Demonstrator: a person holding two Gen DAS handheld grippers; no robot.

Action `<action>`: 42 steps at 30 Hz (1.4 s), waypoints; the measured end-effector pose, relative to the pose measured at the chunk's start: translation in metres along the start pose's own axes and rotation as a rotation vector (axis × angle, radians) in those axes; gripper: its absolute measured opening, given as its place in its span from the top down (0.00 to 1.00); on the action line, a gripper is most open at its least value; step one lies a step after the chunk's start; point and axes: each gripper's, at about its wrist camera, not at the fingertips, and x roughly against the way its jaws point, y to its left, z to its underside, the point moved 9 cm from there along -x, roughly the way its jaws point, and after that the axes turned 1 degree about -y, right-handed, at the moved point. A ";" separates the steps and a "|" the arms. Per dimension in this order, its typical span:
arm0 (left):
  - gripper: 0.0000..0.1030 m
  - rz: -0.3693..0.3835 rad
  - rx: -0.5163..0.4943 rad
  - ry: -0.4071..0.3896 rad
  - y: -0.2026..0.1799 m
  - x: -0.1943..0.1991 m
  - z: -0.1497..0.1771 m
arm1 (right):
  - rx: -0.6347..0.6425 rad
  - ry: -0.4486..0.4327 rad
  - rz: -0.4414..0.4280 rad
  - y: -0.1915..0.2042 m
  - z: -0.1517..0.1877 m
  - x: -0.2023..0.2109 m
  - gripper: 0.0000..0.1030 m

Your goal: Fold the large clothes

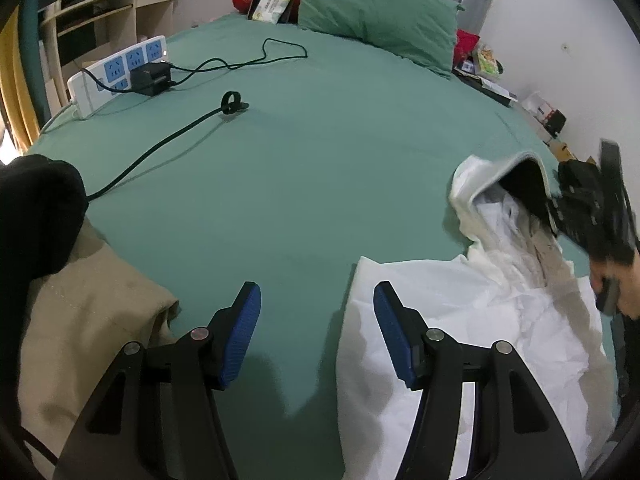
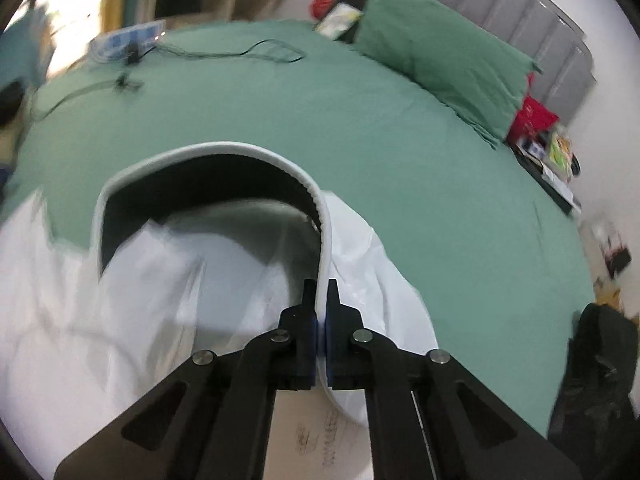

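stage: early, no fold visible | white jacket (image 1: 460,312) lies rumpled on green bedsheet (image 1: 280,200), 4 o'clock in left view | right gripper (image 2: 321,292) clamps its collar (image 2: 208,150) | left gripper (image 1: 316,320) spread, empty | left: flatten, fold

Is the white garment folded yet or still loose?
Still loose: the white garment lies rumpled on the bed, its collar lifted by the right gripper.
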 end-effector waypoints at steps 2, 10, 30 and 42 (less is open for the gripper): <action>0.40 0.008 0.000 -0.006 -0.003 0.003 -0.001 | 0.069 0.007 -0.030 0.015 0.016 0.014 0.97; 0.40 0.018 -0.035 0.012 -0.015 0.004 0.005 | 0.079 0.114 -0.213 0.042 0.054 0.014 0.54; 0.40 -0.013 0.015 -0.013 0.003 0.007 -0.008 | -0.138 -0.021 -0.238 -0.043 -0.057 0.040 0.22; 0.40 -0.029 -0.016 0.024 0.000 -0.003 0.002 | 0.097 0.264 -0.496 0.048 0.011 -0.040 0.01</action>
